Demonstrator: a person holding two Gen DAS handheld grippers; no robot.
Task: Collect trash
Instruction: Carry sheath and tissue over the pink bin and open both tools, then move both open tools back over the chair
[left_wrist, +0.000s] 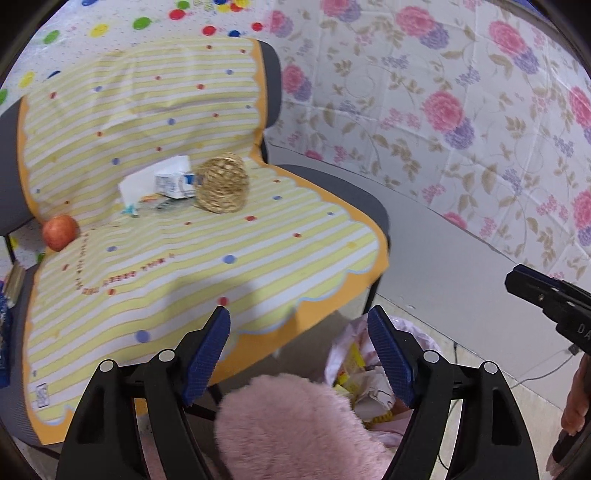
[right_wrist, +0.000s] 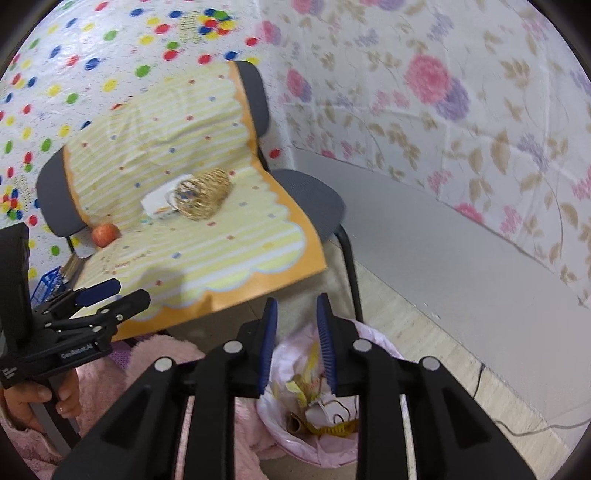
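Observation:
A crumpled white carton (left_wrist: 173, 181) and flat wrappers (left_wrist: 147, 201) lie on the striped cloth over the chair seat (left_wrist: 207, 258), beside a gold wicker ball (left_wrist: 221, 183). A pink-lined trash bin (right_wrist: 314, 402) holding paper scraps stands on the floor by the chair's front corner. My left gripper (left_wrist: 299, 332) is open and empty, over the seat's front edge and the bin (left_wrist: 354, 365). My right gripper (right_wrist: 297, 321) is open by a narrow gap and empty, above the bin. The carton (right_wrist: 159, 201) and ball (right_wrist: 201, 199) also show in the right wrist view.
A red apple (left_wrist: 60, 232) rests at the seat's back left corner. A blue basket (right_wrist: 48, 282) stands left of the chair. Pink fluffy fabric (left_wrist: 295, 424) lies under the left gripper. A cable (right_wrist: 517, 428) runs along the floor by the grey baseboard.

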